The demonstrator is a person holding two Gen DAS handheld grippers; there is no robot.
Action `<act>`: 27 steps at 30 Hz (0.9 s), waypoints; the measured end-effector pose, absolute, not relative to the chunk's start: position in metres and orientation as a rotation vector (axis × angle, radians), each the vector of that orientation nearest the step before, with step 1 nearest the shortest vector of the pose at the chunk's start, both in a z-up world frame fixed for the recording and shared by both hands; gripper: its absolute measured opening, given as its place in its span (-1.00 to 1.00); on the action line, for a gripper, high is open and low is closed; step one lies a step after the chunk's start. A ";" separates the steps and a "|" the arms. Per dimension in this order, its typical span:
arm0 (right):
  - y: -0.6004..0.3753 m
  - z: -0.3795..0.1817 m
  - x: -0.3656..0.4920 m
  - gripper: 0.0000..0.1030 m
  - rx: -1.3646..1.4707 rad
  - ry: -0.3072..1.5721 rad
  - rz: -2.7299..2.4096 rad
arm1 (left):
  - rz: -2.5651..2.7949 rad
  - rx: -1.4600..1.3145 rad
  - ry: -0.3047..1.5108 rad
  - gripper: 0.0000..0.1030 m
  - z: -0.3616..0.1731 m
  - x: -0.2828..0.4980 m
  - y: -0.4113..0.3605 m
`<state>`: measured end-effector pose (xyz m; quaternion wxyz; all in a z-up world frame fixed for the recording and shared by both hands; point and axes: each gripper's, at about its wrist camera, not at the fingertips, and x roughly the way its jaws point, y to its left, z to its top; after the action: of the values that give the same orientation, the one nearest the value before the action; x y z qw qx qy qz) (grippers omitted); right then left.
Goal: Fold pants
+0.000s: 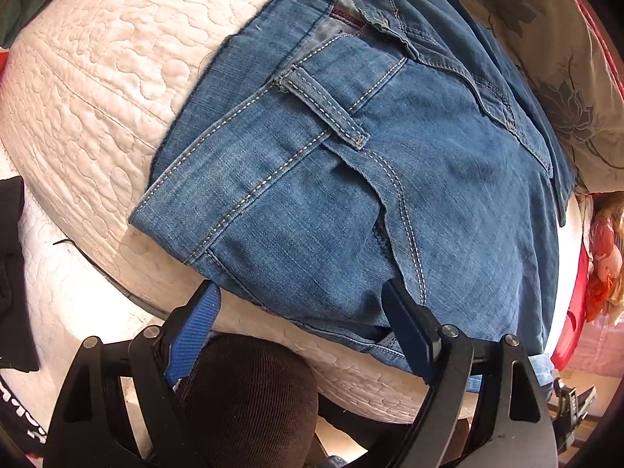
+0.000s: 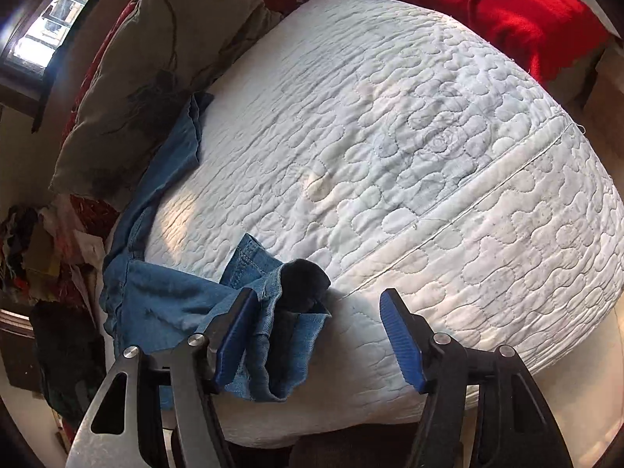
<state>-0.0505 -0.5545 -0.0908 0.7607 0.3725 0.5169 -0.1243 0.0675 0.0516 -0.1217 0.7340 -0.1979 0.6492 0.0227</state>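
Blue jeans [image 1: 312,179] lie folded on a white quilted mattress [image 1: 97,89], waistband and belt loop facing up. My left gripper [image 1: 300,296] hangs open over their near edge. Its right finger [image 1: 405,323] is above the denim and its left finger above the mattress, with nothing pinched. In the right wrist view a pant leg [image 2: 163,292] trails along the mattress's [image 2: 390,136] left side. Its cuff [image 2: 280,351] drapes off the near edge against the left pad [image 2: 234,335] of my right gripper [image 2: 318,296]. That gripper is open and its right pad is bare.
A grey floral pillow [image 1: 546,58] [image 2: 148,78] borders the jeans. A red blanket [image 2: 538,19] lies at the far corner. Black cloth [image 1: 11,273] hangs at the left edge. Brown corduroy [image 1: 249,397] shows below the left gripper. A clothes pile [image 2: 31,249] sits beside the bed.
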 end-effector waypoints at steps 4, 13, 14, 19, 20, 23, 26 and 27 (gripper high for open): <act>-0.534 -0.090 -0.063 0.28 0.585 1.188 -0.321 | 0.046 -0.436 1.426 0.65 -0.118 0.072 0.056; -0.497 -0.094 0.028 0.18 0.382 1.139 -0.189 | 0.038 -0.419 1.434 0.65 -0.121 0.057 0.040; -0.489 -0.102 0.037 0.02 0.333 1.175 -0.170 | 0.038 -0.422 1.434 0.66 -0.122 0.057 0.036; -0.468 -0.106 0.048 -0.78 0.192 1.187 -0.119 | 0.052 -0.406 1.404 0.65 -0.115 0.052 0.042; -0.477 -0.098 0.045 -0.78 0.236 1.142 -0.141 | 0.053 -0.394 1.394 0.65 -0.111 0.052 0.041; -0.514 -0.089 0.043 -0.77 0.355 1.071 -0.240 | 0.051 -0.369 1.383 0.65 -0.106 0.057 0.036; -0.536 -0.098 0.047 -0.71 0.456 1.099 -0.254 | 0.027 -0.362 1.387 0.65 -0.101 0.073 0.026; -0.541 -0.096 0.048 -0.61 0.466 1.107 -0.267 | 0.017 -0.365 1.382 0.65 -0.097 0.074 0.028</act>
<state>0.0484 -0.5409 -0.0957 0.8167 0.2187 0.5191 -0.1254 0.0737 0.0278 -0.0967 0.7553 -0.1674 0.6336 0.0078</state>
